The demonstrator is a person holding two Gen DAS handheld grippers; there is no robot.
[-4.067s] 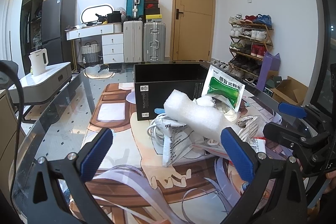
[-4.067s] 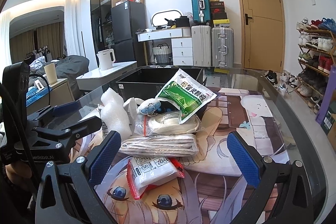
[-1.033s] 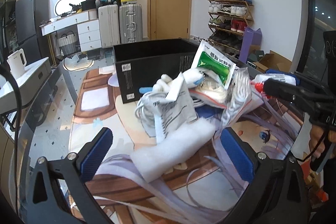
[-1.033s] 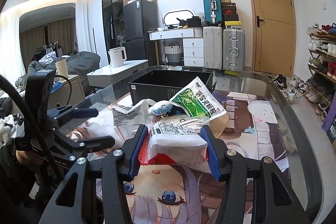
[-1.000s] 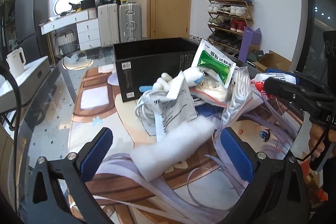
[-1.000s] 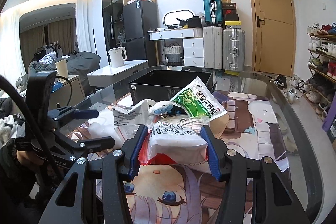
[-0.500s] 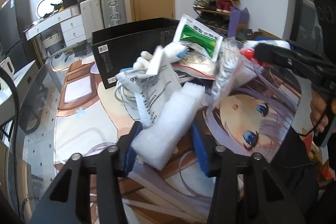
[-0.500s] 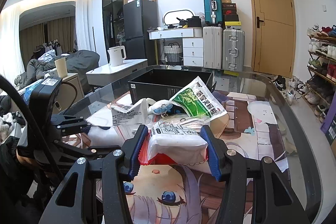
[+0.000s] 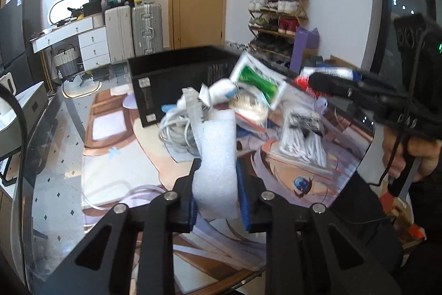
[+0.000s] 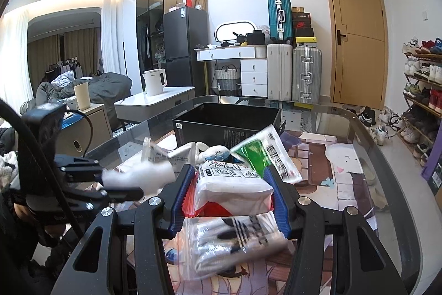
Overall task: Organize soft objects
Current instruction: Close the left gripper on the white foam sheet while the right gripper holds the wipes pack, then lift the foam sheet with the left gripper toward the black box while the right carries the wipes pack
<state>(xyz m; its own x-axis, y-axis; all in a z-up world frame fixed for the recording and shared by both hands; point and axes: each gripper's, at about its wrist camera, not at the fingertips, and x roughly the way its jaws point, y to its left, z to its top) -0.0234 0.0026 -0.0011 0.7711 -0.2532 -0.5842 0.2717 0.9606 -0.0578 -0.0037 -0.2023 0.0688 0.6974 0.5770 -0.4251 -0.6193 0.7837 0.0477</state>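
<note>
Your left gripper [image 9: 216,208] is clamped on a white foam block [image 9: 216,162], which stands up between the blue pads above the printed table mat [image 9: 116,176]. Your right gripper [image 10: 229,201] is squeezed onto a white packet with a red edge [image 10: 230,190], held above a clear zip bag of white striped fabric [image 10: 234,242] that lies nearest you on the mat. Just beyond the foam block sits a tangle of white cable [image 9: 176,132], and to its right, beside your right gripper, lies a bundle of white cords in a clear bag [image 9: 301,143]. Farther in, a small white plush with blue markings [image 10: 214,152] rests in the pile, and a green-and-white sachet [image 10: 262,156] leans tilted against the pile. Farthest, a black open box [image 10: 226,126] stands on the glass table [image 10: 386,170].
</note>
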